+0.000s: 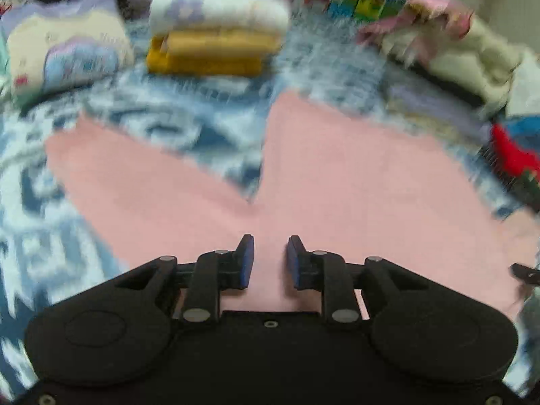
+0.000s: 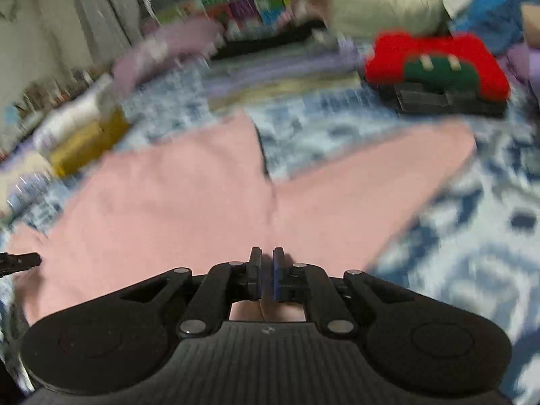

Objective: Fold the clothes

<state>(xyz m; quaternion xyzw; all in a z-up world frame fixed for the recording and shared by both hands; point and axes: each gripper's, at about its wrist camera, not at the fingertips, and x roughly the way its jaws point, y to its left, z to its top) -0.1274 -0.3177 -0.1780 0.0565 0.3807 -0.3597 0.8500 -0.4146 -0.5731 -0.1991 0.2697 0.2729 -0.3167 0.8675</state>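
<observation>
Pink trousers (image 1: 337, 175) lie spread on a blue-and-white patterned blanket (image 1: 175, 125), legs pointing away in a V. My left gripper (image 1: 270, 253) is open, hovering over the waist end with nothing between its fingers. In the right wrist view the same pink trousers (image 2: 175, 195) fill the middle. My right gripper (image 2: 266, 270) is shut on the waist edge of the trousers, with pink cloth pinched between the pads. The tip of the left gripper shows at the left edge of that view (image 2: 17, 261). Both views are motion-blurred.
A stack of folded clothes, white over yellow (image 1: 216, 33), sits at the back, with a folded cartoon-print top (image 1: 64, 54) to its left. A cream and pink pile (image 1: 465, 50) lies back right. A red and green knit item (image 2: 438, 64) lies beyond the right leg.
</observation>
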